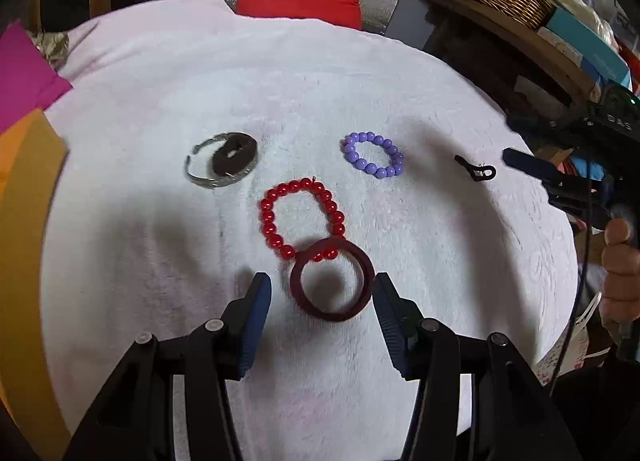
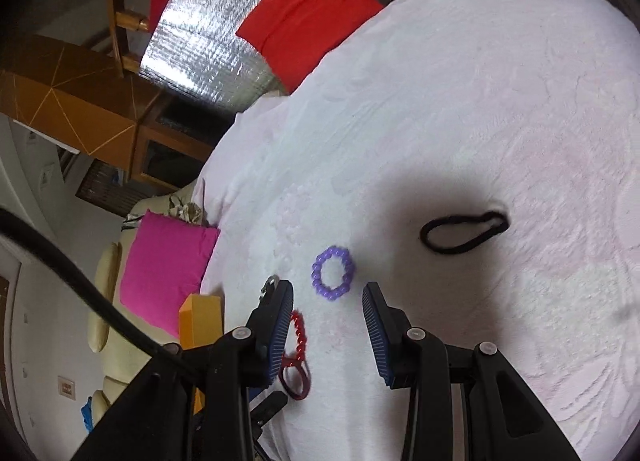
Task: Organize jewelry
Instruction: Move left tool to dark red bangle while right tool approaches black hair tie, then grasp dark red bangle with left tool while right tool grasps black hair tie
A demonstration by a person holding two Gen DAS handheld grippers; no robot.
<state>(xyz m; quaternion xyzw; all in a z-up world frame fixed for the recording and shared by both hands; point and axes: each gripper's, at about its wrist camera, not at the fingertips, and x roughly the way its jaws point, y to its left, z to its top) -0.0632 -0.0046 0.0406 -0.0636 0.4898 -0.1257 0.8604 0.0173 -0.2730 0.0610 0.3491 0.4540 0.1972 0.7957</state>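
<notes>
The dark red ring [image 1: 332, 281] is framed between the half-open left gripper [image 1: 322, 289] – untouched; the purple bracelet [image 2: 333, 273] lies just beyond the part-open, empty right gripper [image 2: 328, 297].

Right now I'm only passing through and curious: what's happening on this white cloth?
A person is sorting jewelry with a handheld gripper in each hand. The left gripper stands open around a dark maroon ring without gripping it; that ring overlaps a red bead bracelet. The right gripper is open too, holding nothing, just short of a purple bead bracelet. A black hair tie and a silver bangle lie apart on the white cloth.
</notes>
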